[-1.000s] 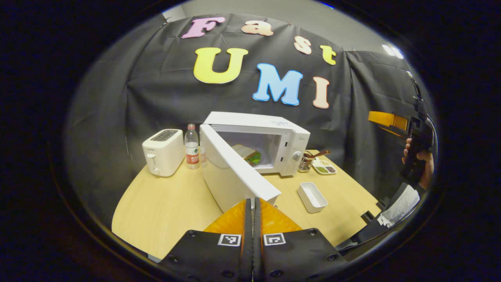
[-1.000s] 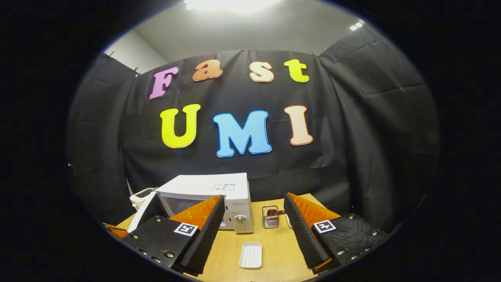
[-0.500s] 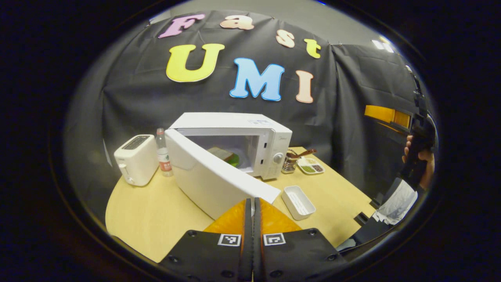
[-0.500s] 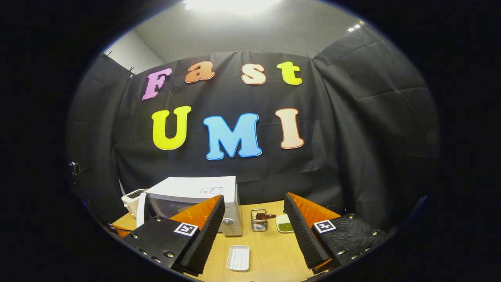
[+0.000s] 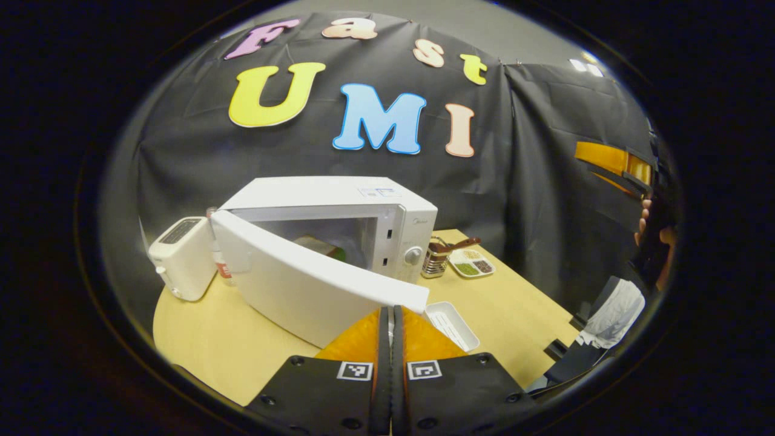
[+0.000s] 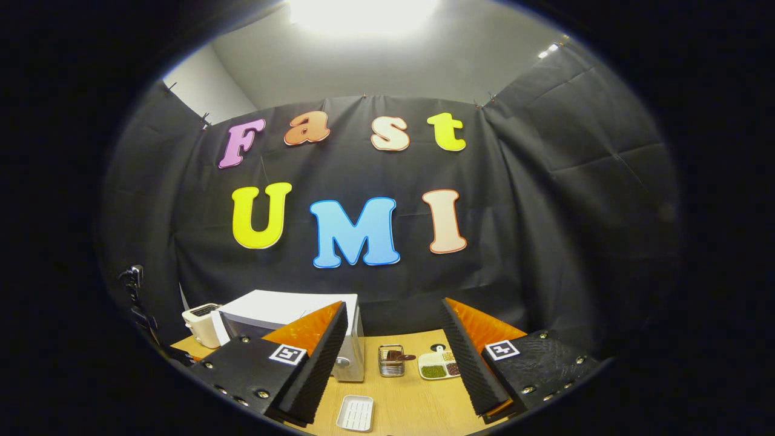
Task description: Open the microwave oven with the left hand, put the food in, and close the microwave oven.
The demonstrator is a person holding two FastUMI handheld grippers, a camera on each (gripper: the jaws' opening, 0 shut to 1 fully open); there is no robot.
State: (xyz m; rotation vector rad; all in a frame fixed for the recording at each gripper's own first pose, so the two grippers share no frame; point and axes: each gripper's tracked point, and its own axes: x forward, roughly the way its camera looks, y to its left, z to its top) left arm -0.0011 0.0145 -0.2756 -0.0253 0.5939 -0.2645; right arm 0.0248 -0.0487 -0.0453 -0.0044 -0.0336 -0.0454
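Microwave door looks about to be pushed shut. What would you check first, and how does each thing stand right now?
1. Food inside: ok. The food lies in the microwave cavity, behind the door.
2. Door state: not ok yet. It stands ajar, free edge toward the camera.
3. Left gripper ready to push: ok. Its fingers are closed together, right at the door's free edge; contact cannot be told.
4. Door's path: cannot tell. The white tray lies on the table near the door's free edge.
5. Right gripper out of the way: ok. It is open, holding nothing, back from the microwave.
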